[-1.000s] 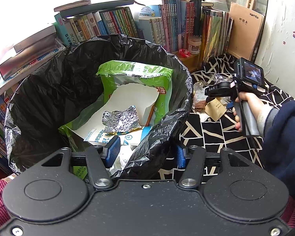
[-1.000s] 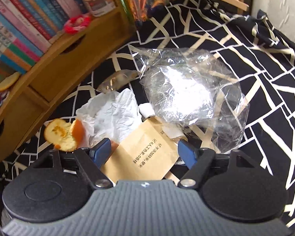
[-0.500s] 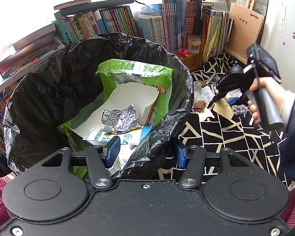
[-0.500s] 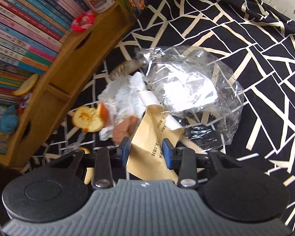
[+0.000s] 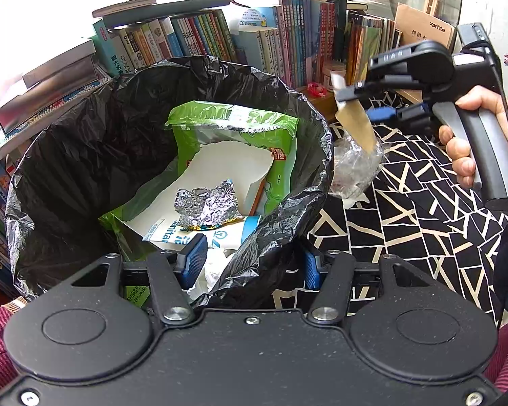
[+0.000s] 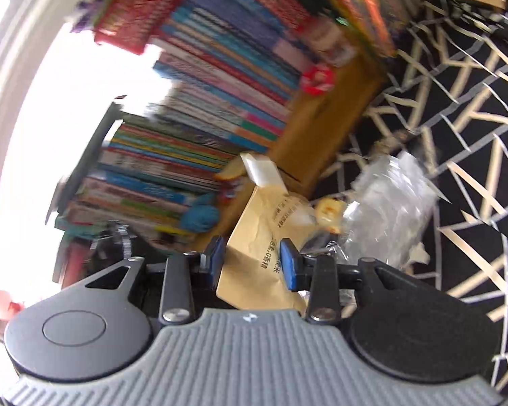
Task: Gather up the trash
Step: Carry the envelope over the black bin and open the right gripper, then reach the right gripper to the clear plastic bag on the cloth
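Trash — brown paper envelope [image 6: 257, 253] pinched between the right gripper [image 6: 252, 260] jaws, lifted clear of the black-and-white patterned cloth [image 5: 423, 209]. In the left wrist view the envelope [image 5: 355, 120] hangs from the right gripper [image 5: 359, 96] just right of the black trash bag [image 5: 67, 155] rim, above a crumpled clear plastic wrapper [image 5: 355, 165] that lies on the cloth beside the bag. A hand [image 5: 470, 135] grips the right gripper's handle. Left gripper [image 5: 250, 264] jaws stand wide, straddling the bag's near rim — one pad inside, one outside; whether they touch the plastic I cannot tell. Inside the bag: green package [image 5: 233, 128], white paper [image 5: 227, 165], crumpled foil [image 5: 205, 204] on top. Rows of books [image 5: 199, 37] stand behind the bag. Right wrist view is motion-blurred; clear plastic wrapper [image 6: 389, 203] and a piece of orange peel [image 6: 328, 213] show past the envelope, wooden shelf [image 6: 321, 128] with books beyond.
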Demonstrator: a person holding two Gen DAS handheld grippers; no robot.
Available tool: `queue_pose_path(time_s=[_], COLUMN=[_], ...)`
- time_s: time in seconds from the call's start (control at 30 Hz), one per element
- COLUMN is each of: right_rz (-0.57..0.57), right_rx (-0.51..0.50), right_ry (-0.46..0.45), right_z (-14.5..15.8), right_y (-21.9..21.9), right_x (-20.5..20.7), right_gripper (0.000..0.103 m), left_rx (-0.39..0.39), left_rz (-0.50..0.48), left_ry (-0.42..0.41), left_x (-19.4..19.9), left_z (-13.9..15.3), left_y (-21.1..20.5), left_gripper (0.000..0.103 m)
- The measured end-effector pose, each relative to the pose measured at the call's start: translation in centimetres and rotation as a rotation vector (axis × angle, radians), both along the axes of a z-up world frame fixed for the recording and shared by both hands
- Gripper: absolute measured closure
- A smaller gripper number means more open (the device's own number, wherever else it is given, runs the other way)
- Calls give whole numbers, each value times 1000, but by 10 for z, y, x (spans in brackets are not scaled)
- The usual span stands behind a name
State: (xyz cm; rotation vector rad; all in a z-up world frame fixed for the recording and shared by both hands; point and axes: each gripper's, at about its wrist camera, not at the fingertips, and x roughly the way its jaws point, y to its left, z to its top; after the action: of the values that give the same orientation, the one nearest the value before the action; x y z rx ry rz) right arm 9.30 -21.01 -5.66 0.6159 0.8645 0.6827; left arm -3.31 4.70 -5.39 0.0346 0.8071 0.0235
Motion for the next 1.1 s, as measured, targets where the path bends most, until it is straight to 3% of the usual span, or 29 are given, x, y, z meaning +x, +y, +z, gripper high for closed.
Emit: queue_pose_path(time_s=[0.17,0.37,0.67,0.8,0.93,1.1], right_rz=[77,160,433,513,509,371], right_rx=[130,188,258,172,98,99], right_ry=[-108,-175,-287,-319,-360,-376], right_z=[18,35,66,64,64,66], right_y=[3,11,64,85,90,66], right_x=[-10,-22,-69,-88,-94,-76], right_gripper=[60,59,53,22,16,7], left_rx=[0,0,0,-2,-2,-2], left_rz=[0,1,1,1,0,0], left_ry=[0,0,0,1,2,2], left_x=[0,0,0,0,0,0], left_z=[0,0,0,0,-1,-1], left_y=[0,0,0,0,0,0], left_gripper=[49,49,49,49,49,49])
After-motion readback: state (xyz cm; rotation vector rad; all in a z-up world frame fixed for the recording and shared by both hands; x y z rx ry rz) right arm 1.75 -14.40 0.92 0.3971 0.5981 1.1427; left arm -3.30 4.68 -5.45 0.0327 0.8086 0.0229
